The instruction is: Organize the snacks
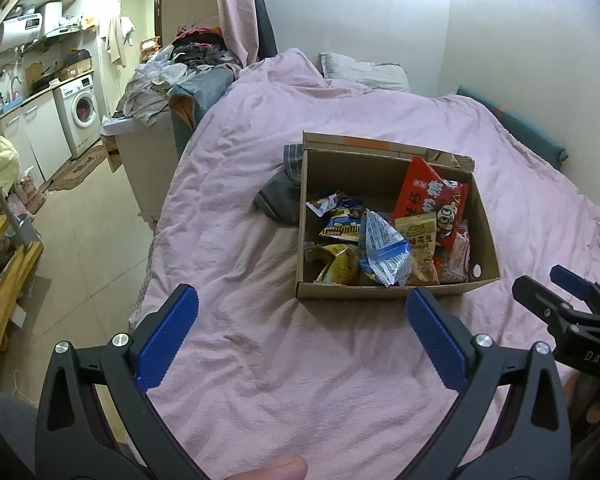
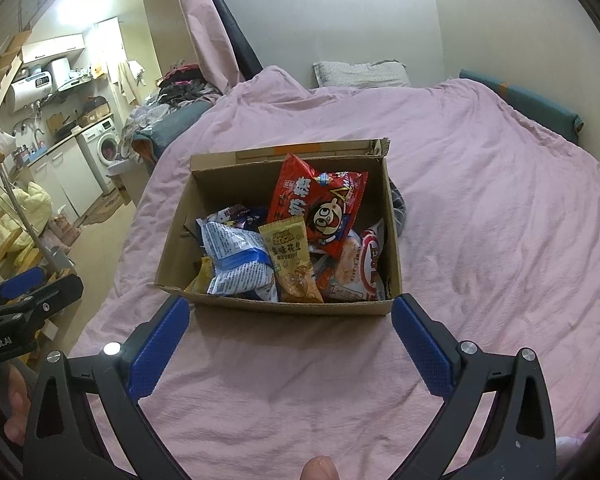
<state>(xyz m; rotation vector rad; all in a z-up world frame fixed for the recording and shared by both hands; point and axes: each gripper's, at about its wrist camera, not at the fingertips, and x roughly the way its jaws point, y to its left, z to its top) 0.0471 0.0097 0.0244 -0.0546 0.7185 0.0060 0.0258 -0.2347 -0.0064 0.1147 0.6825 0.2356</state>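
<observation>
A: On the bed (image 2: pixel 480 200): cardboard box (image 2: pixel 276 306) packed with snack packets, red bag (image 2: pixel 320 204) leaning on the back wall.

B: Tongs?

A: Left tongs (image 1: pixel 300 312) and right tongs (image 2: pixel 290 316) both wide open, empty, hovering short of the box. Likely done, or lining up.

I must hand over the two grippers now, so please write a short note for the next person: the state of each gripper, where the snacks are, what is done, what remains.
Left gripper: open, empty, above the pink bedcover, short of the box.
Right gripper: open, empty, just before the box's near wall.
Cardboard box: on the bed, open top. Inside are the red bag, the blue-white bag, the yellow peanut pack and others.
Done: no snack lies loose on the bedcover in view.
Left: probably only tidying inside the box; I cannot tell further.
</observation>
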